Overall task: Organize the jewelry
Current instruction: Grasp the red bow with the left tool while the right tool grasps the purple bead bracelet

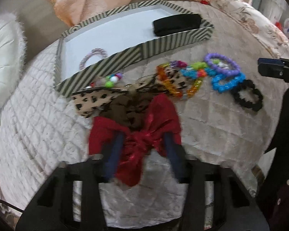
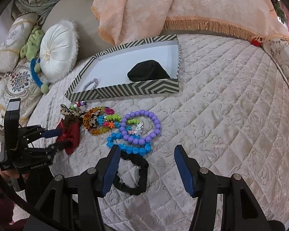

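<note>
Jewelry lies in a loose cluster on the quilted bed cover, just in front of the striped box (image 2: pixel 136 90), which I take as my landmark. From my remote station I note a purple bead bracelet (image 2: pixel 142 127) overlapping a blue bead bracelet (image 2: pixel 129 148), with a black scrunchie (image 2: pixel 136 175) nearer me than both. Toward the box's left corner sit an amber bead bracelet (image 2: pixel 98 127), a leopard-print bow (image 2: pixel 67 111) and a red bow (image 1: pixel 136 132).

Inside the box, on its white floor, I see a lilac hair tie (image 2: pixel 90 84) at the left end and a black cloth item (image 2: pixel 148 71) at the right end.

Writing: a pale printed mark shows on the body of the left hand-held gripper (image 1: pixel 142 136) in the right wrist view, too small for me to read. No other label is legible.

The left hand-held gripper has its blue fingers (image 1: pixel 115 150) on either side of the red bow's knot, over the fabric; whether they pinch it I cannot tell, as the view is blurred. The right hand-held gripper (image 2: pixel 146 154) stands open above the black scrunchie and the edge of the blue bracelet, holding nothing.
</note>
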The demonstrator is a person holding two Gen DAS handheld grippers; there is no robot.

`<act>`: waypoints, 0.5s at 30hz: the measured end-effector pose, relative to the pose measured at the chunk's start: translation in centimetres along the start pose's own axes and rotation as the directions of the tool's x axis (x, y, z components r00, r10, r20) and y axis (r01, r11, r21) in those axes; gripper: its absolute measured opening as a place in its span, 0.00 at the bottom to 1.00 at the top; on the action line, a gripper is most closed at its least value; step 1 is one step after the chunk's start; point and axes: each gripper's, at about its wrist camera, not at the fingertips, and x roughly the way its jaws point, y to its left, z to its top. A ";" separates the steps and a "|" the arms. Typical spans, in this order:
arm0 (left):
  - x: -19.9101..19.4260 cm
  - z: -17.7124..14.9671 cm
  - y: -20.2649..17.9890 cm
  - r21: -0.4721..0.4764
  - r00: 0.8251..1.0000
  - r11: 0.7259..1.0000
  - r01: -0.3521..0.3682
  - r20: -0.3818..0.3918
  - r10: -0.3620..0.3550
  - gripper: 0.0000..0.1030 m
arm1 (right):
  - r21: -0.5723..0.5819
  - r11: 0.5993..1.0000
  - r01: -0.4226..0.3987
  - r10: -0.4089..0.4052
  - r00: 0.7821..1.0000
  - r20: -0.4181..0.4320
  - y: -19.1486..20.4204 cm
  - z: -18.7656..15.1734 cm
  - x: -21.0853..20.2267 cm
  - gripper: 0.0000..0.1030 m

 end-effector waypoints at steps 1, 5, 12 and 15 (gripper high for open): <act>0.0 -0.1 0.4 -0.026 1.000 1.000 0.017 0.003 -0.017 0.29 | 0.000 1.000 0.002 -0.002 1.000 -0.003 -0.1 0.2 0.3 0.54; -0.8 -0.7 1.6 -0.130 0.997 0.989 0.069 0.026 -0.066 0.16 | -0.002 1.000 0.008 -0.008 1.000 -0.001 -0.4 0.8 1.2 0.54; -3.1 -1.9 1.3 -0.235 0.993 0.966 0.108 0.075 -0.093 0.05 | -0.046 0.998 0.044 -0.043 0.999 0.025 -0.9 2.2 2.2 0.42; -2.8 -2.0 1.4 -0.257 0.994 0.960 0.106 0.065 -0.092 0.05 | -0.079 0.996 0.050 -0.049 0.998 0.025 -0.5 2.5 2.5 0.41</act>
